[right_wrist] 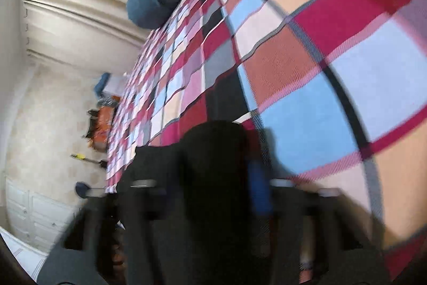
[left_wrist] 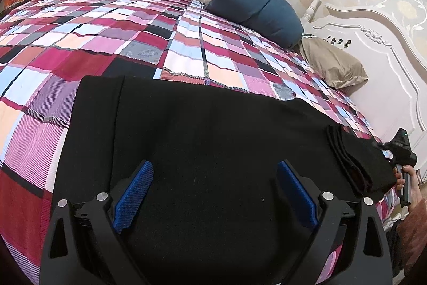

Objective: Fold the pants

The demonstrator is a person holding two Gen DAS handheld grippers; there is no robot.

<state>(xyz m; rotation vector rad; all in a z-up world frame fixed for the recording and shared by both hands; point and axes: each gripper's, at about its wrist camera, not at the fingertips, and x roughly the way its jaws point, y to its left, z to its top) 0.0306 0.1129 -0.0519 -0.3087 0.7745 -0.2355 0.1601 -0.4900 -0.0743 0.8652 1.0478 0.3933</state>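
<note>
The left gripper [left_wrist: 214,194] is held level over the black pants [left_wrist: 202,135], its two blue-padded fingers [left_wrist: 133,195] spread wide apart with nothing between them, the cloth lying directly beneath and ahead of the tips. The pants stretch flat across the plaid bedspread [left_wrist: 106,39], reaching from the tool's left out to its far right, where a folded end with stacked edges meets the right gripper [left_wrist: 399,148]. There a hand [left_wrist: 408,183] wraps the handle from below, and the tool is rolled onto its side. From this view alone one sees a dark blue pillow [left_wrist: 256,7], a tan pillow [left_wrist: 333,66] and a white carved headboard [left_wrist: 373,66] ahead and to the right. The right wrist view is turned sideways and smeared by blur; black fabric [right_wrist: 213,178] fills the space before its fingers, with one blue pad [right_wrist: 257,188] pressed against it, so it appears clamped on the pants. Only this view shows white drawers [right_wrist: 34,218] beyond the bed's far edge.
</note>
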